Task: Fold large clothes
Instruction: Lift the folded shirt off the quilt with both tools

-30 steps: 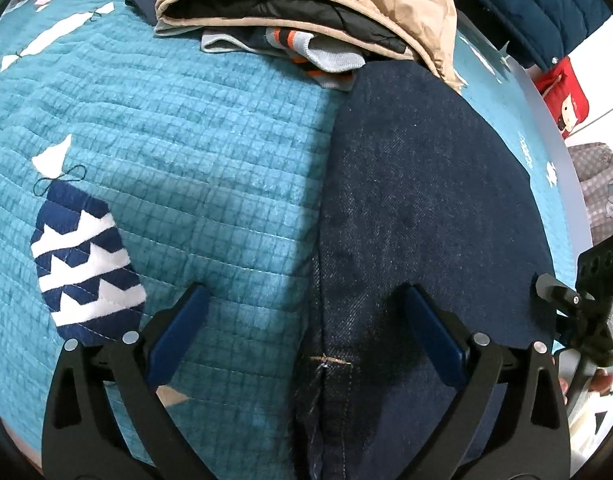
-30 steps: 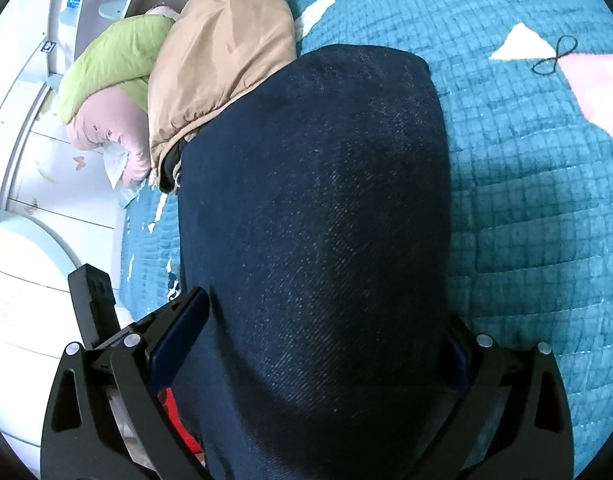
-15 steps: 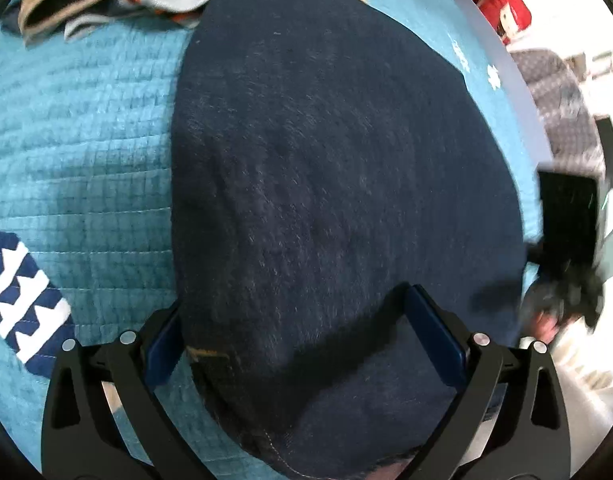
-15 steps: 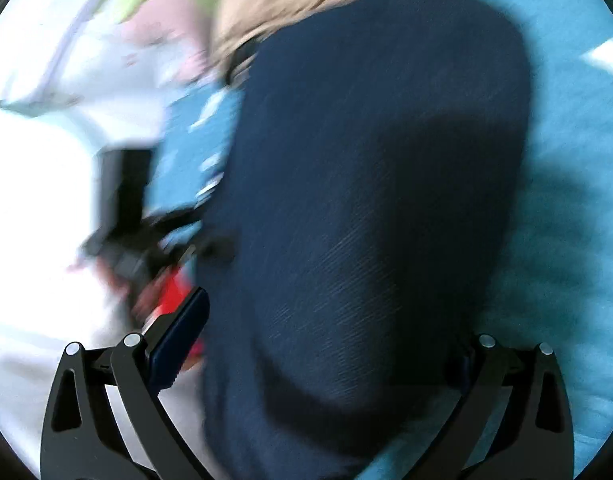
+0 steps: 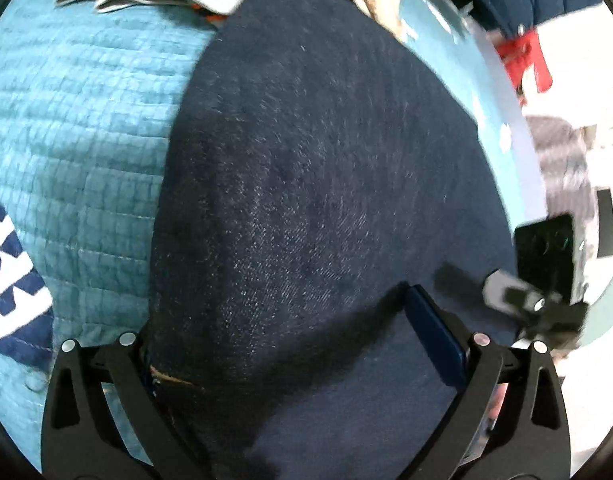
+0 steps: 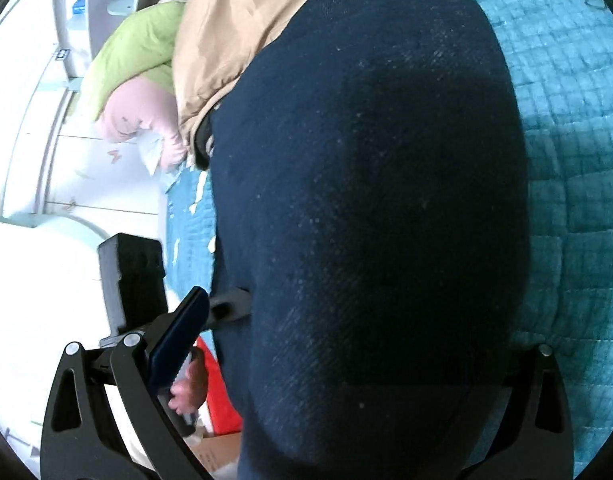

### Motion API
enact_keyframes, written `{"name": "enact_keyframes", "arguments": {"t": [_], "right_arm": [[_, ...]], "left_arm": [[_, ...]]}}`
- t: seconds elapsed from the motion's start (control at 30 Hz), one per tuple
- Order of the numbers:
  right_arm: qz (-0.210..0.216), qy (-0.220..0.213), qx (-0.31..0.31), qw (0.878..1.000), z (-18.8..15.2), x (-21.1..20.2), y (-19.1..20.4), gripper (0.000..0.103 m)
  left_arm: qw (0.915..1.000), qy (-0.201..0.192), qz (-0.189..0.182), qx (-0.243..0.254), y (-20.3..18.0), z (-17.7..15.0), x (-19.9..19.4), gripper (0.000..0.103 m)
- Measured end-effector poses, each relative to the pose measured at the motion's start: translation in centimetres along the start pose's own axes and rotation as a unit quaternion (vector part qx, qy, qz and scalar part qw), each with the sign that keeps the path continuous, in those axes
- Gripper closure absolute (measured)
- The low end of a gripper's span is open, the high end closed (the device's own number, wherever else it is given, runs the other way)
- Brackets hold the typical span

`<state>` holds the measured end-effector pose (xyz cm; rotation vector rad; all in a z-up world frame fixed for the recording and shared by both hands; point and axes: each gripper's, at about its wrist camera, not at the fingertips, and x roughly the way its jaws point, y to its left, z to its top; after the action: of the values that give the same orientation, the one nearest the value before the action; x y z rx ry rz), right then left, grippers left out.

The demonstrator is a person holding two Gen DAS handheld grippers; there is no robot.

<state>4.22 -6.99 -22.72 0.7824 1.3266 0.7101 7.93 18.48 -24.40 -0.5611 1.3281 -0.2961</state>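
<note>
The dark denim garment (image 5: 318,216) fills the middle of both views, lying on the teal quilted bed (image 5: 78,128). In the left wrist view our left gripper (image 5: 290,340) has its fingers spread wide, with denim bulging up between them; the left-hand finger is hidden under the cloth edge near a tan stitch, the right-hand blue pad (image 5: 434,336) lies on or just over the fabric. We cannot tell whether it pinches anything; it reads as open. In the right wrist view our right gripper (image 6: 346,344) is likewise wide, one blue pad (image 6: 178,344) clear of the cloth at lower left, the other buried beneath denim at lower right. We judge both are set at the near corners so the layer can be carried over evenly. Farther up the frame, a tan jacket (image 6: 234,32) tops a pile of clothes, just beyond the denim's far end; green and pink pillows (image 6: 134,80) sit at upper left.
</note>
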Motion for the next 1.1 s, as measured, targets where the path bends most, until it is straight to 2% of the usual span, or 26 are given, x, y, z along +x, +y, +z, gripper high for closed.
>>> {"name": "enact_keyframes", "arguments": {"t": [0.07,0.17,0.3,0.37,0.43,0.5,0.6,0.67,0.83,0.97,1.1], "right_arm": [[-0.012,-0.006,-0.028,1.000,-0.5,-0.1,1.3,0.012],[0.001,-0.015,-0.072,0.997,-1.4,-1.2,3.3,0.018],[0.003,-0.029,-0.132,0.991,-2.0,-1.0,6.7,0.033],[0.042,-0.037,-0.124,0.991,-1.8,-1.5,7.0,0.042],[0.074,-0.042,-0.117,0.989,-1.5,-2.0,7.0,0.054],[0.065,-0.059,-0.152,0.984,-1.7,-2.6,8.0,0.055],[0.085,-0.061,-0.147,0.984,-1.4,-3.1,8.2,0.055],[0.092,-0.062,-0.142,0.984,-0.8,-3.2,8.6,0.057],[0.143,-0.073,-0.133,0.978,0.3,-4.1,9.7,0.057],[0.179,-0.084,-0.142,0.970,1.5,-5.4,11.3,0.057],[0.203,-0.090,-0.170,0.960,3.1,-6.7,14.4,0.057]], "left_arm": [[0.9998,-0.007,-0.018,-0.010,0.4,-0.3,-0.5,0.005],[0.9977,-0.029,-0.058,-0.021,0.5,-1.0,-2.5,0.005],[0.9966,-0.044,-0.069,-0.010,-0.3,-1.7,-4.5,0.005],[0.9919,-0.050,-0.114,-0.024,-0.7,-1.8,-5.3,0.007],[0.9878,-0.058,-0.138,-0.042,-1.2,-1.6,-5.7,0.007],[0.9878,-0.072,-0.134,-0.034,-2.3,-1.5,-6.2,0.007],[0.9853,-0.089,-0.143,-0.026,-3.2,-1.2,-7.5,0.007],[0.9810,-0.101,-0.165,-0.016,-3.6,-1.2,-9.0,0.007],[0.9766,-0.142,-0.159,0.032,-5.7,-1.6,-12.6,0.007],[0.9666,-0.177,-0.177,0.055,-7.5,-1.4,-16.1,0.007],[0.9578,-0.216,-0.162,0.097,-9.9,-0.6,-19.7,0.007]]}}
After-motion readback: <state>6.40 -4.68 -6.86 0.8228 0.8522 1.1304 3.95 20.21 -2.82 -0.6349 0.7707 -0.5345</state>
